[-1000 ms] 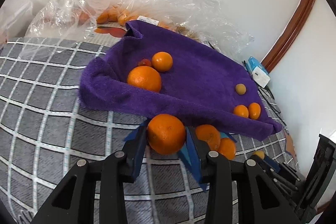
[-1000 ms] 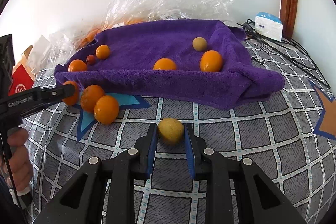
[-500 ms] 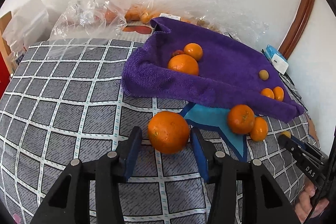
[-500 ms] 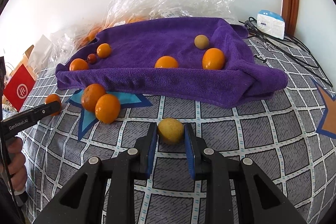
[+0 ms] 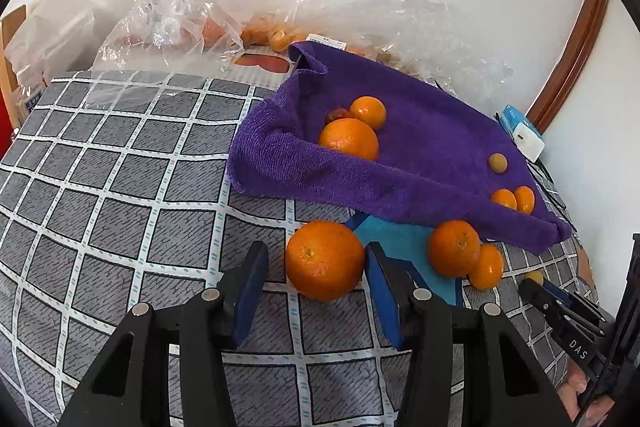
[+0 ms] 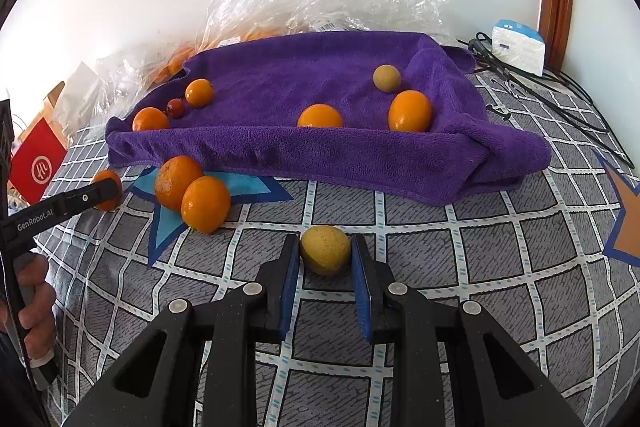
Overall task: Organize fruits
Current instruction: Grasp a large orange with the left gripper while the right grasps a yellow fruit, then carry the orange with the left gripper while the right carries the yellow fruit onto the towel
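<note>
Sorting was roughly half done by our read: three oranges lay on the checked bedspread (image 5: 120, 187) off the near edge of the purple towel (image 5: 420, 155). The big orange (image 5: 325, 259) sat between the left gripper (image 5: 316, 279) fingers, and a pair, orange (image 5: 454, 247) touching smaller orange (image 5: 486, 265), rested on the blue star patch just beside the towel's near edge. Still on the towel: an orange (image 5: 349, 139), a small orange (image 5: 368, 111) and a red fruit (image 5: 338, 114) at its left end, plus a brownish ball (image 5: 498, 162) and two small oranges (image 5: 514, 199) toward its right end. Left jaws had just been opening; the far pad stood clear of the big orange, the near one sat right at it, and the fruit rested on the bedspread, so we called it released. The right gripper (image 6: 325, 259) was clamped on the yellow fruit (image 6: 325, 249), low over the bedspread in front of the towel's near edge. Versus a second back: the big orange had been pinched up at the towel's edge, and now it sat on the cover left of the pair; the left view had swung left. The right side was unchanged. Left to do, we guessed: place the yellow fruit and clear the towel.
</note>
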